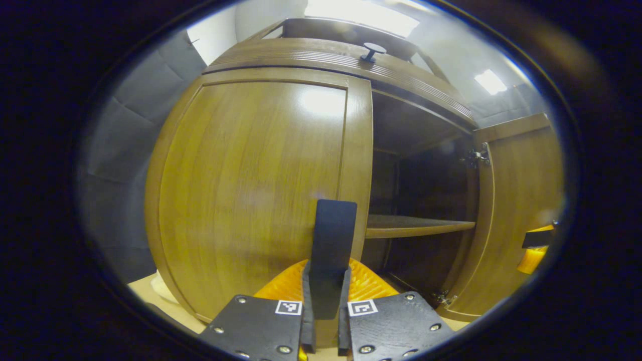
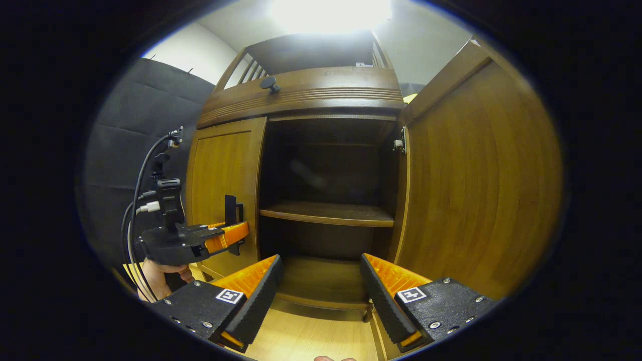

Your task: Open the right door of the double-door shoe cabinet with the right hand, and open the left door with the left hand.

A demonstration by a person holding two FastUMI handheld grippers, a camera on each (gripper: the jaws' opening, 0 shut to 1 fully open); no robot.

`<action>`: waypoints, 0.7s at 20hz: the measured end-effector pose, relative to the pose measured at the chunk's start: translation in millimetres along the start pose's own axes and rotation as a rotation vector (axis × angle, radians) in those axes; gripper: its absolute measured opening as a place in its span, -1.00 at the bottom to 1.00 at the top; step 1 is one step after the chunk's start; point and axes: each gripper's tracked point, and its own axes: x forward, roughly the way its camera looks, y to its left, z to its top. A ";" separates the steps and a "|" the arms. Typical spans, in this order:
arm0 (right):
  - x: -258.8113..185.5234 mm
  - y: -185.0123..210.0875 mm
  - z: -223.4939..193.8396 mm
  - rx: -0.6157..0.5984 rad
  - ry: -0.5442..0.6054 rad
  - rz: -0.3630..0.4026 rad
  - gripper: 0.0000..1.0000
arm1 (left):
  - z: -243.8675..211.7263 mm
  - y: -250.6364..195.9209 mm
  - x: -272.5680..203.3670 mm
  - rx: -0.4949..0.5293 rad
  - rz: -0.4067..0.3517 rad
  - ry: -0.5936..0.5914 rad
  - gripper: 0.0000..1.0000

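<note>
The wooden shoe cabinet (image 1: 321, 55) stands close ahead. Its left door (image 1: 251, 175) looks closed and carries a flat black handle (image 1: 335, 225) near its inner edge. My left gripper (image 1: 326, 268) is shut on that handle, one finger on each side. The right door (image 2: 476, 185) is swung wide open, baring a dark interior with a shelf (image 2: 326, 213). In the right gripper view my right gripper (image 2: 321, 281) stands open in front of the open half, holding nothing. There the left gripper (image 2: 200, 238) meets the left door (image 2: 223, 170) at its handle (image 2: 230, 208).
A black knob (image 1: 373, 50) sits on the cabinet's top. A hand (image 2: 160, 276) and a black cable (image 2: 138, 190) lie behind the left gripper. A light wood floor (image 2: 311, 336) runs under the cabinet. The right gripper (image 1: 536, 245) shows beside the open right door (image 1: 516, 200).
</note>
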 end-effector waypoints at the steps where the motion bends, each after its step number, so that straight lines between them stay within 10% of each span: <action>1: -0.9 0.9 1.4 -0.001 -0.003 0.002 0.90 | 0.1 -0.1 -1.2 0.000 -0.004 0.003 -0.51; 3: -2.7 1.3 2.6 -0.003 -0.008 0.005 0.90 | 0.4 -1.6 -6.8 -0.001 -0.012 0.001 -0.75; 14: -22.6 9.7 1.9 0.050 -0.025 0.003 0.92 | 6.6 -0.9 -37.2 -0.015 -0.037 -0.010 -0.53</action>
